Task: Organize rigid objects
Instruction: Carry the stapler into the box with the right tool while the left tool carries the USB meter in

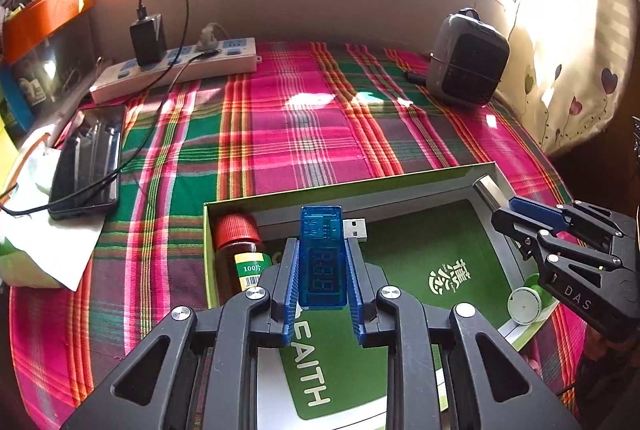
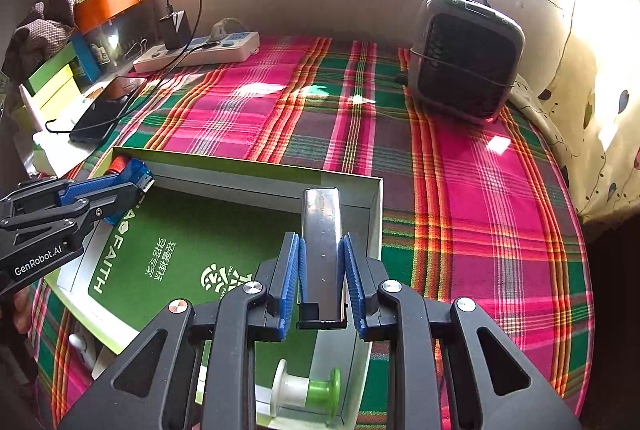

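Observation:
My left gripper [image 1: 322, 250] is shut on a blue translucent USB meter [image 1: 322, 258], held over the left part of the green box [image 1: 432, 250]; its metal plug sticks out to the right. An amber pill bottle with a red cap [image 1: 237, 250] lies in the box's far left corner. My right gripper [image 2: 322, 250] is shut on a shiny metal bar [image 2: 322, 242] above the box's right side [image 2: 376, 213]. A white and green spool [image 2: 308, 388] lies in the box's near right corner. Each gripper shows in the other's view: the right gripper [image 1: 505, 207] and the left gripper [image 2: 138, 185].
A plaid cloth [image 2: 480, 189] covers the table. A white power strip [image 1: 176, 69] with a black charger and a phone [image 1: 90, 161] on a cable sit at the left. A grey small heater [image 2: 468, 57] stands at the back right. Boxes and clutter line the left edge.

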Demonstrator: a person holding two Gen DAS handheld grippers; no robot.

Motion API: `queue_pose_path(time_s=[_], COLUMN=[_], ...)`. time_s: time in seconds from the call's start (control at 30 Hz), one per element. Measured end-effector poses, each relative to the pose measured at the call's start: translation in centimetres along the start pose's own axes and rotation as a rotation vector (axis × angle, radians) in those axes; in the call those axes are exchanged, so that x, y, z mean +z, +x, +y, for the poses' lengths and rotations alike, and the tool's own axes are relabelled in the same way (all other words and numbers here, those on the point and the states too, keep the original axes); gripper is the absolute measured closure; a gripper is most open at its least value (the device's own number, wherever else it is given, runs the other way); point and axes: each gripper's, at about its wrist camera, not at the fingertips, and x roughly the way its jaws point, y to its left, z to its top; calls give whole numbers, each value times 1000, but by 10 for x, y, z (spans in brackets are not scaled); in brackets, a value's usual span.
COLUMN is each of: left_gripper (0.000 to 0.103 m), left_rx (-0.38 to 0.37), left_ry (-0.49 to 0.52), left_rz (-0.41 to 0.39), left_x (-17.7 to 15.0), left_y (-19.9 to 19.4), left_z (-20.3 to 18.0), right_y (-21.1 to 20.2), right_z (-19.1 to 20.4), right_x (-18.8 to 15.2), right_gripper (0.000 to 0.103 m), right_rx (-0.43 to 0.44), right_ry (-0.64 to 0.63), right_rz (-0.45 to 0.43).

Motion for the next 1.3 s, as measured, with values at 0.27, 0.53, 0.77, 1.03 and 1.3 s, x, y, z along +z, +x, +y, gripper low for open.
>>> queue_pose_path(time_s=[0.27,0.53,0.77,1.03,1.3], left_gripper=[82,82,82,82,82], left_rx=[7,10,11,16,19], left_ry=[27,25,21,23,25], left_rz=[16,24,25,35,34], left_x=[0,1,1,-1,-2], left_y=[11,15,15,18,18], left_z=[-6,-6,-6,-5,-6], right_y=[12,17,19,20,20], right_z=[0,-1,-2,0,0], right_x=[0,0,0,1,1], right_gripper=[79,79,79,79,79], right_rx=[2,-1,4,16,20], right_ry=[1,0,-3,-1,-3], right_rz=[20,27,22,20,20])
